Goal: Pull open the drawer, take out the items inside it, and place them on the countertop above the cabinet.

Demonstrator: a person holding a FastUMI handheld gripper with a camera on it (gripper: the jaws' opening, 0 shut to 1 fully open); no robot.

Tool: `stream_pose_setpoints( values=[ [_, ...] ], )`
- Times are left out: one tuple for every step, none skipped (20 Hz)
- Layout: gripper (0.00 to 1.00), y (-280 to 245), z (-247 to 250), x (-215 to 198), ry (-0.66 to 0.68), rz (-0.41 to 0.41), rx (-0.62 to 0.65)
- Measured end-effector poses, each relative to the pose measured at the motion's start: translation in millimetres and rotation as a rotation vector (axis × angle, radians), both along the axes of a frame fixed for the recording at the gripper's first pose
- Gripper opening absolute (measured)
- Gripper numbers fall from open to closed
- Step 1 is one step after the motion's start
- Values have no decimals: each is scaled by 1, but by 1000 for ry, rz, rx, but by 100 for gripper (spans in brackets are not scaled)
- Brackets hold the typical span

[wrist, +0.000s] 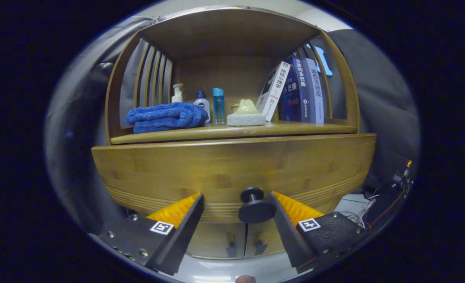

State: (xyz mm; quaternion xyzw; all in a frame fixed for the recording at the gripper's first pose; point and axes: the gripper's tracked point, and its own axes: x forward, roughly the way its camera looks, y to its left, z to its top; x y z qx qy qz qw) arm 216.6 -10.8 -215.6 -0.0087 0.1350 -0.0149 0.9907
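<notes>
A wooden cabinet stands straight ahead with its drawer front (232,169) closed. A round dark knob (255,206) sticks out of the drawer's lower middle. My gripper (236,202) is open, its two fingers spread wide; the knob sits between them, close against the right finger (285,220) and well apart from the left finger (185,220). Neither finger presses on it. The countertop (232,131) runs just above the drawer. The drawer's inside is hidden.
On the countertop lie a folded blue towel (163,116), a white pump bottle (177,93), a second pump bottle (202,103), a blue bottle (218,105), a pale sponge block (246,114) and leaning books (299,92). Two small door handles (245,247) show below the drawer. Cables (374,204) trail at right.
</notes>
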Motion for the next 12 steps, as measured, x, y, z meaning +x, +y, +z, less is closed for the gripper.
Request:
stream_pose_setpoints(
  values=[
    [99,0,0,4,1,-1,1],
    [99,1,0,6,1,-1,2],
    [99,1,-1,10,0,-1,1],
    [99,1,-1,13,1,-1,1],
    [99,1,-1,17,1,0,4],
    [99,2,-2,19,4,0,8],
    [99,2,-2,22,4,0,10],
    [99,2,-3,25,6,1,9],
    [99,1,-3,28,6,-1,14],
    [99,2,-4,30,14,-2,20],
    [99,2,-4,32,19,0,30],
    [99,3,-5,33,27,4,37]
  ],
)
